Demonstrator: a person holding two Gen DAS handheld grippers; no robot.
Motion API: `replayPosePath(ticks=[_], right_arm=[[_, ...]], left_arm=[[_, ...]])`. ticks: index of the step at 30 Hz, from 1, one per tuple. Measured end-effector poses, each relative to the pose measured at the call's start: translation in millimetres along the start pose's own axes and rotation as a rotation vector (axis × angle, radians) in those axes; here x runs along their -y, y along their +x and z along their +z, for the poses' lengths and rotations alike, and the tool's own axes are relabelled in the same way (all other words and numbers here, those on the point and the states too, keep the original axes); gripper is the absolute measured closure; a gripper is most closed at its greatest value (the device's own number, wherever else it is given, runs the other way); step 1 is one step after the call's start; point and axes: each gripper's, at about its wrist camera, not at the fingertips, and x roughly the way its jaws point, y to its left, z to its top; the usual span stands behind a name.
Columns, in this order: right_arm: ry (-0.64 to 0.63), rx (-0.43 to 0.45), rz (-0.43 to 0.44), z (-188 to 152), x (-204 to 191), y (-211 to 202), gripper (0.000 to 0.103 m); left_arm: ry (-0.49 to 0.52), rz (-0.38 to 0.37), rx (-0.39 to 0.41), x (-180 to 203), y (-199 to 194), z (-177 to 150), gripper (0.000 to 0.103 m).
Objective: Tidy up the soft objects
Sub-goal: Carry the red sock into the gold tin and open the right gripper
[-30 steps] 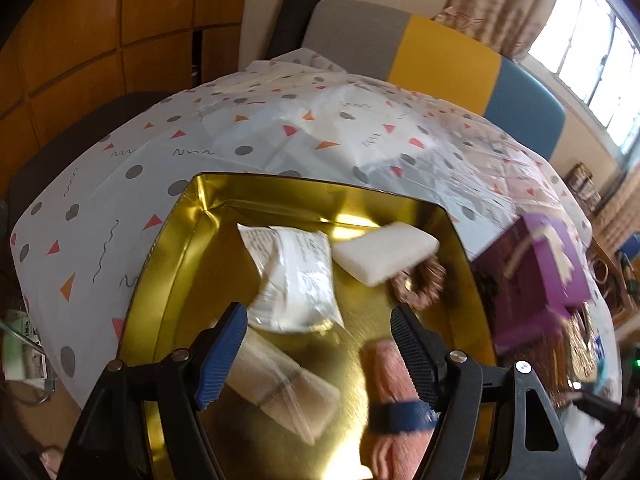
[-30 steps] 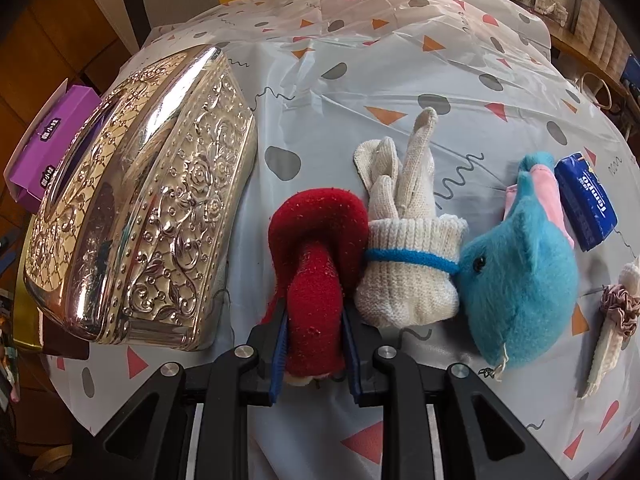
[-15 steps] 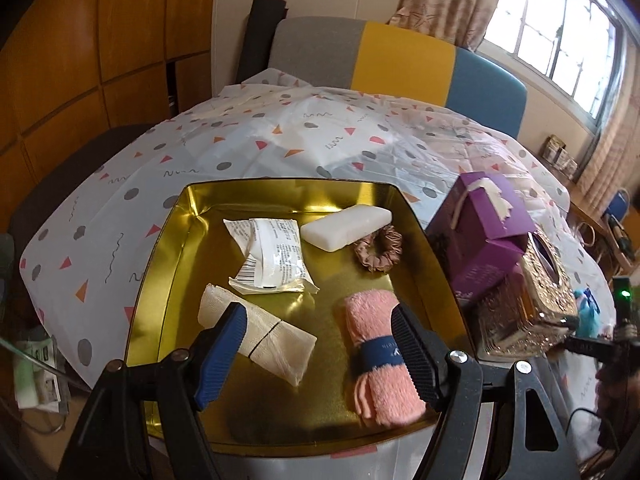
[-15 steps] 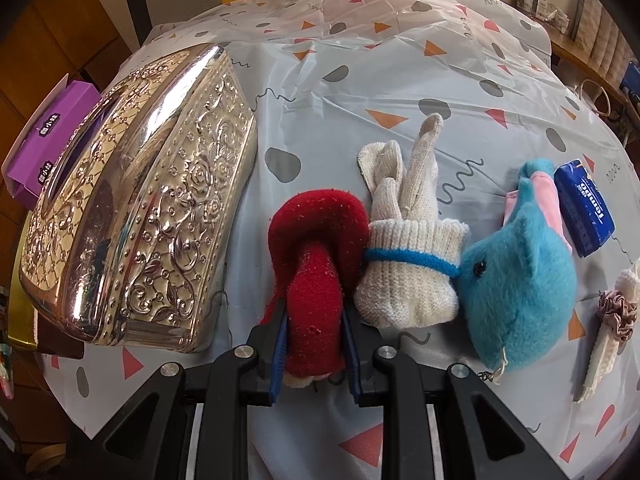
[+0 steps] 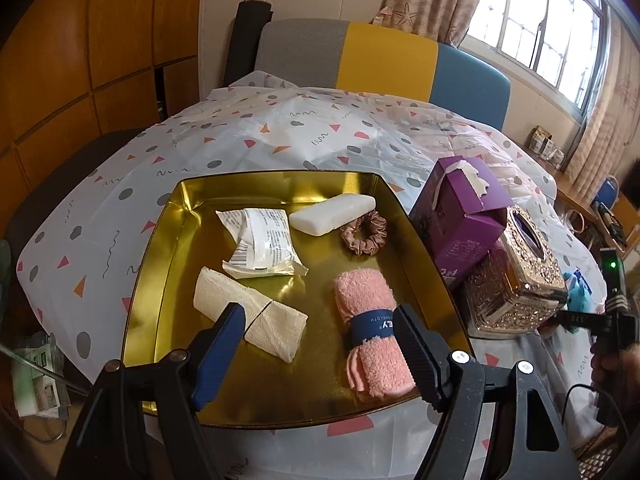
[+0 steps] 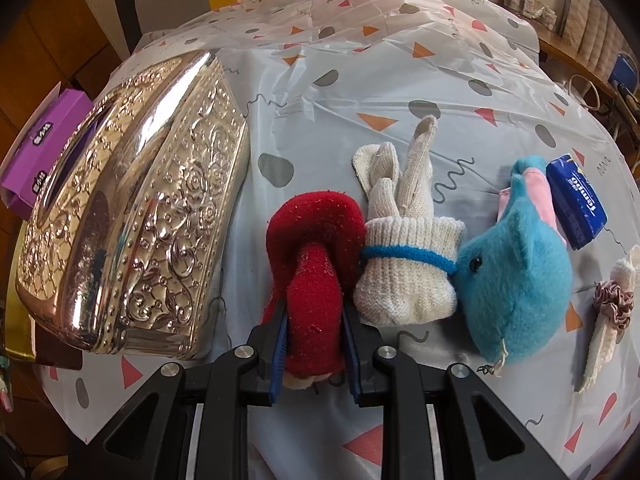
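Left of the silver box (image 6: 132, 208) on the tabletop (image 6: 360, 60) sat the gold tray (image 5: 160, 240), with the left tool (image 5: 320, 344) hanging released and empty above it. Just right of the box, the right tool (image 6: 314, 344) was clenched on the red sock (image 6: 316, 264). The sock touched the white glove (image 6: 408, 264), so lifting might drag the glove along, or the sock might snag the box.

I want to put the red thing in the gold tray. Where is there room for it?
The gold tray has a bare patch along its near edge, in front of the cream cloth roll and left of the pink towel. The far left corner, behind the white packet, is bare too. The far right is crowded: white block, scrunchie.
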Motion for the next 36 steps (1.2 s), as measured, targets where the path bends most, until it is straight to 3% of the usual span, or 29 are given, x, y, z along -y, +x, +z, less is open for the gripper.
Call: replayPosePath(ticks=[9, 16, 21, 27, 32, 36], right_arm=[[0.103, 0.11, 0.028, 16, 9, -26, 0.08], [0.101, 0.219, 0.058, 44, -5, -63, 0.08], [0.009, 0.309, 0.121, 68, -50, -101, 0.08], [-0.14, 0.356, 0.217, 73, -122, -124, 0.08], [-0.27, 0.333, 0.324, 61, -183, -124, 0.08], [-0.374, 0.263, 0.394, 43, -233, -106, 0.08]], left_arm=[[-0.003, -0.009, -0.011, -3, 2, -3, 0.026], [0.003, -0.001, -0.005, -6, 2, -4, 0.026], [-0.008, 0.004, -0.012, -12, 3, -5, 0.026], [-0.03, 0.021, -0.015, -24, 3, -6, 0.026], [-0.082, 0.057, 0.002, -43, -1, -3, 0.026], [-0.123, 0.09, 0.016, -59, -5, -1, 0.026]])
